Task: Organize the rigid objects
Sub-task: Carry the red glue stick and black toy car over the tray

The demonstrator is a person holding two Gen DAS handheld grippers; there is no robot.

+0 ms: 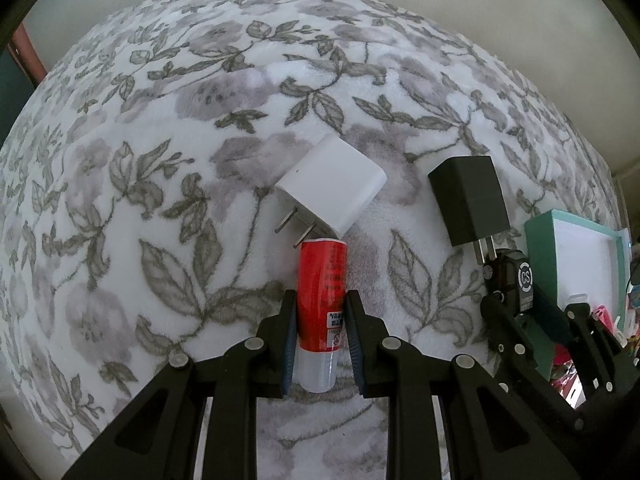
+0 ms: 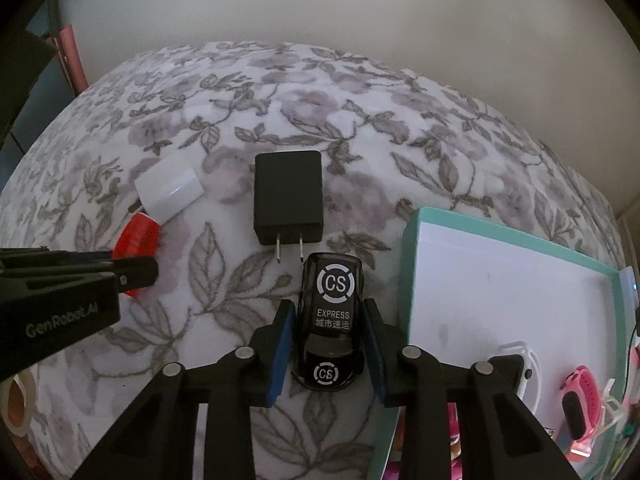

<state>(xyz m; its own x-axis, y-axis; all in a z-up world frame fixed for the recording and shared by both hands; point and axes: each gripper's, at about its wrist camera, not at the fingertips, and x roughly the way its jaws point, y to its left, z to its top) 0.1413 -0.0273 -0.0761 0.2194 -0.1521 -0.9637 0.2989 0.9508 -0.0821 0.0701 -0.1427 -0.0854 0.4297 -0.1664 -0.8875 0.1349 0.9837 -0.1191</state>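
On the floral blanket [image 1: 160, 184], a red tube [image 1: 322, 304] lies lengthwise between the left gripper [image 1: 320, 334] pads, seemingly clamped, its far end touching a white charger [image 1: 332, 184]. Likewise lengthwise, a black toy car [image 2: 330, 320] sits gripped in the right gripper [image 2: 330, 346], nose near a black charger [image 2: 288, 196], beside a teal box [image 2: 412, 248].

Lower end of red glue stick [image 1: 322, 300] hidden between pads of left gripper [image 1: 320, 320]; label text too blurred to read. In right wrist view, most of that stick hidden behind left gripper at 9 o'clock. White charger [image 2: 168, 190] prongs mostly hidden there. Teal box [image 2: 412, 264] cut off by frame edge at 4 o'clock. Toy car [image 2: 330, 328] wheels hidden by pads of right gripper [image 2: 328, 344]. Pink watch [image 2: 578, 408] and clutter at 4 o'clock too small to identify.
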